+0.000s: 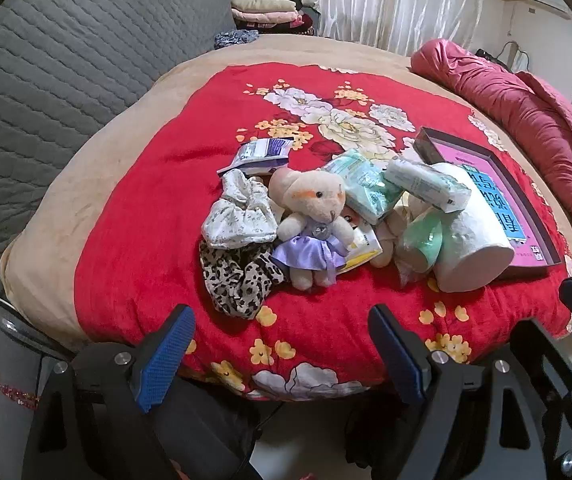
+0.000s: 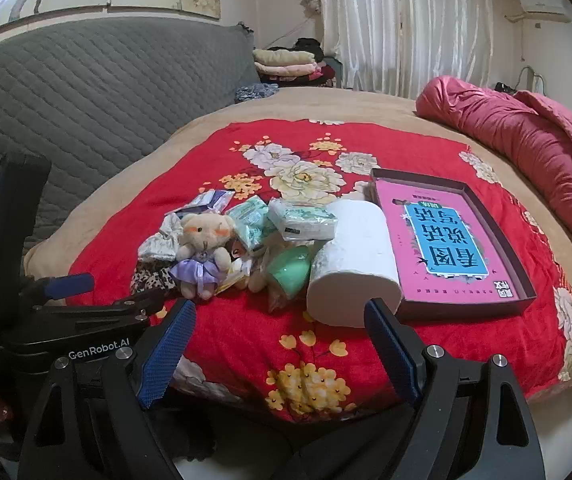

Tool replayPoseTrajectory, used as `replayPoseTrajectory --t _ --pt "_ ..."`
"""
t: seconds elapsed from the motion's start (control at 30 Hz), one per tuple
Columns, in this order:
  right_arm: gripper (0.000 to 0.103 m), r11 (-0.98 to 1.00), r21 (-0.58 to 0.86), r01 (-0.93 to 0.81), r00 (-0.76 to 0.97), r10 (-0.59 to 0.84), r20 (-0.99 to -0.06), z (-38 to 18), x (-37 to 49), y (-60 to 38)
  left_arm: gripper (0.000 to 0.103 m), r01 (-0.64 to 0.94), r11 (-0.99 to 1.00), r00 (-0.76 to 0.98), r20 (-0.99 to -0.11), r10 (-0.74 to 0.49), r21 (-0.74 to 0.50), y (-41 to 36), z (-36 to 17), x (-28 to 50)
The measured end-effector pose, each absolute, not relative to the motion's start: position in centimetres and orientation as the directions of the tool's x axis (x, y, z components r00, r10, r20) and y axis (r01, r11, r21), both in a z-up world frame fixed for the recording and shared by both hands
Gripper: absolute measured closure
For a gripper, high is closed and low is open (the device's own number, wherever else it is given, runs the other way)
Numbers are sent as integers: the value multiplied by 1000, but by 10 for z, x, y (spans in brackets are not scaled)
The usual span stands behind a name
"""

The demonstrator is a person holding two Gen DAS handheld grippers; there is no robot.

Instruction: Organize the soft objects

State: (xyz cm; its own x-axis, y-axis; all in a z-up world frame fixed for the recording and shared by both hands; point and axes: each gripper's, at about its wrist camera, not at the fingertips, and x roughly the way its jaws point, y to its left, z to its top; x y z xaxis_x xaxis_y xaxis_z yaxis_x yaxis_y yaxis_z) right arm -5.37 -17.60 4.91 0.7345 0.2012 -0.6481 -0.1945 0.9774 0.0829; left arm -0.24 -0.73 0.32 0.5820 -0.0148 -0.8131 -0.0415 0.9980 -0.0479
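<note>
A pile of soft things lies on the red flowered blanket (image 1: 158,216): a teddy bear in a purple dress (image 1: 313,224) (image 2: 203,254), a white floral cloth (image 1: 238,216), a leopard-print cloth (image 1: 234,280), tissue packs (image 1: 366,188) (image 2: 302,220), a green-wrapped bundle (image 1: 422,240) (image 2: 290,272) and a white paper roll (image 1: 474,240) (image 2: 356,264). A shallow box with a pink book inside (image 1: 498,184) (image 2: 446,236) lies to the right. My left gripper (image 1: 282,344) is open and empty in front of the pile. My right gripper (image 2: 280,340) is open and empty near the roll.
A grey quilted headboard (image 1: 66,72) stands at the left. A rolled pink quilt (image 1: 526,120) (image 2: 526,140) lies along the bed's right side. Folded clothes (image 2: 286,64) are stacked at the back by white curtains (image 2: 398,24). The left gripper's body (image 2: 46,312) shows at the right view's left.
</note>
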Motion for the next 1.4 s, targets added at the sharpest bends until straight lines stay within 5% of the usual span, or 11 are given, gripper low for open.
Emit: replayPoseTrajectory --t 1.4 --pt "16 976 65 -209 739 201 -643 49 -56 -173 15 -31 998 582 -813 -30 -59 -12 3 -5"
